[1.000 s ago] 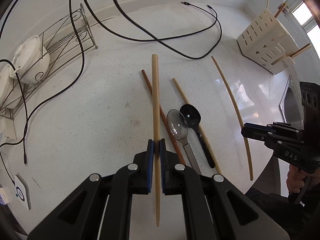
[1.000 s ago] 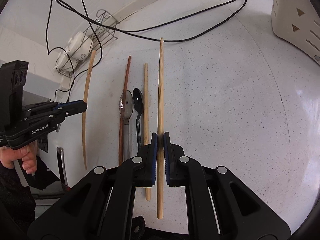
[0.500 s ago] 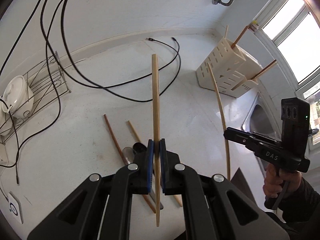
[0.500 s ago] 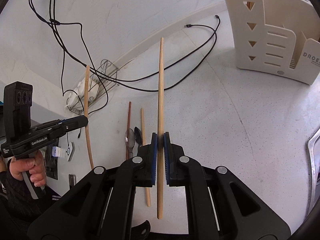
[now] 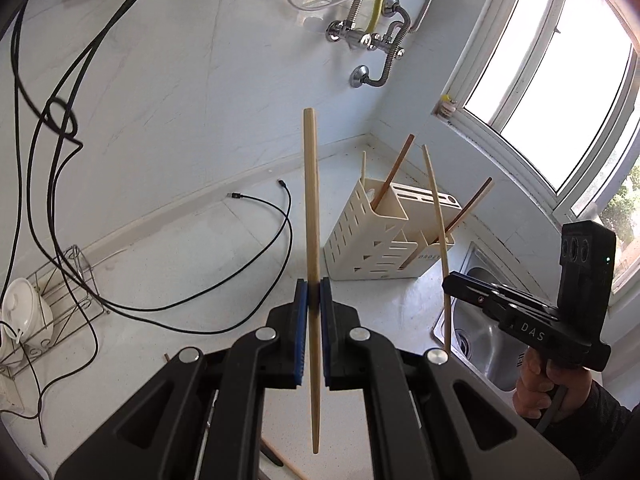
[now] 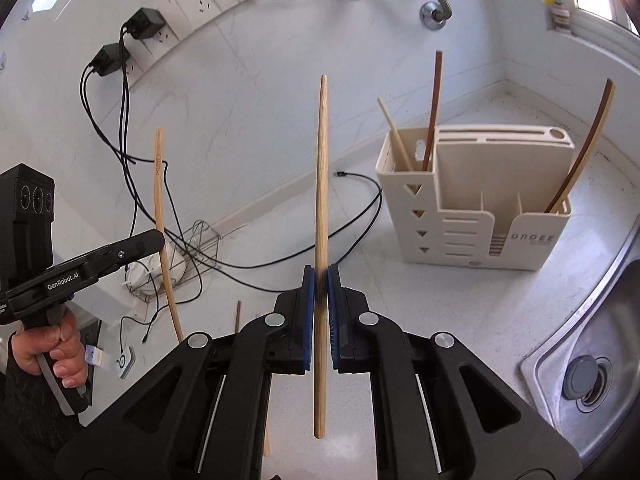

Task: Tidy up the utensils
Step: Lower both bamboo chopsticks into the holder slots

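My left gripper is shut on a light wooden chopstick, held upright above the counter. My right gripper is shut on a second light wooden chopstick, also upright. Each gripper shows in the other's view: the right one with its chopstick, the left one with its chopstick. A cream utensil holder stands on the counter ahead and holds three chopsticks; it also shows in the left wrist view. Ends of other chopsticks lie on the counter below.
A steel sink lies at the right. Black cables trail across the white counter. A wire rack with white bowls stands at the left. Taps and pipes are on the back wall; plugs sit in wall sockets.
Both grippers have lifted their chopsticks off the counter and tilted up toward the utensil holder. The spoons and other chopsticks on the counter have dropped out of view.
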Available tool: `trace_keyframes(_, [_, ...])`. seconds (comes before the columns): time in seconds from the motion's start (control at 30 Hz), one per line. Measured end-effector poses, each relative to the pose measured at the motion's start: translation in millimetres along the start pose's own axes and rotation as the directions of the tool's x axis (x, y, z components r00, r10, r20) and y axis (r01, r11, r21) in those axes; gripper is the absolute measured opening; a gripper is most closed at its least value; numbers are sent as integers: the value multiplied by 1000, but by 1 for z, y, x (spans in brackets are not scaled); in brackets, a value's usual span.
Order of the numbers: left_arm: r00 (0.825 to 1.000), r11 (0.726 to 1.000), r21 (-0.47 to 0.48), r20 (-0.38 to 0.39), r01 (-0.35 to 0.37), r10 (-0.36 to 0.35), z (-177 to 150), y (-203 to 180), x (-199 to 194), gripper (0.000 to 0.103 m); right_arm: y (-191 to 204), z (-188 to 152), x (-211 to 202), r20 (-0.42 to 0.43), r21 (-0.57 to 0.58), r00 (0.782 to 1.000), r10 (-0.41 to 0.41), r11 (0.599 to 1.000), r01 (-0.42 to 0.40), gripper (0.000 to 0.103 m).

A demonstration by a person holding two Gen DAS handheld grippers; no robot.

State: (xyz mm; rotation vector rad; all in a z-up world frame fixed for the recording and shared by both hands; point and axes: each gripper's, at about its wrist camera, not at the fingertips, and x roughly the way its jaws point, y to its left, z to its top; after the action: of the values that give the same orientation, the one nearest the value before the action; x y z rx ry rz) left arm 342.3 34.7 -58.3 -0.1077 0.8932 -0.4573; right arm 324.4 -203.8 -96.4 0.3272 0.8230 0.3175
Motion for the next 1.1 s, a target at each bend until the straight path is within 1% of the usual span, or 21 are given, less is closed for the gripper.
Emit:
trace_keyframes(0.13, [998,1000,17,57,25,-26,17,-17,5,6,-11,18,-21,88,-12,996,-35,999,36,6])
trace_keyframes(0.2, [995,999,35,95,25,-28,25,-26,6,6,-19,27,-31,132,-13,990,-53,998,55,6])
trace_keyframes(0.3, [986,997,72,167,16,-28,36,-40,6,6,-27,36,-43,195,-12,979,-67,997,71,6])
trace_keyframes(0.43, [967,993,109,248,35,-61,52,-60,8,6,-38,51,-54,269,-8,958,-94,995,100,6])
trace_keyframes(0.53, [948,991,128,308,48,-86,62,-72,11,6,-41,60,-60,332,-36,935,-120,989,140,6])
trace_keyframes(0.63, [934,987,151,342,57,-107,69,-82,19,6,-46,69,-64,399,-53,909,-120,987,154,6])
trace_keyframes(0.7, [927,986,153,358,61,-113,75,-88,24,6,-50,73,-65,444,-62,888,-121,984,165,6])
trace_keyframes(0.77, [916,985,152,381,76,-129,81,-90,29,6,-57,77,-65,480,-67,868,-123,982,177,6])
trace_keyframes(0.93, [874,981,170,457,95,-164,93,-95,42,6,-81,80,-58,539,-48,829,-151,977,209,6])
trace_keyframes(1.0, [860,978,187,479,93,-174,98,-98,49,6,-92,79,-52,546,-31,821,-168,975,220,6])
trace_keyframes(1.1, [856,973,214,483,89,-184,104,-103,65,6,-102,76,-44,559,-30,810,-176,972,231,6])
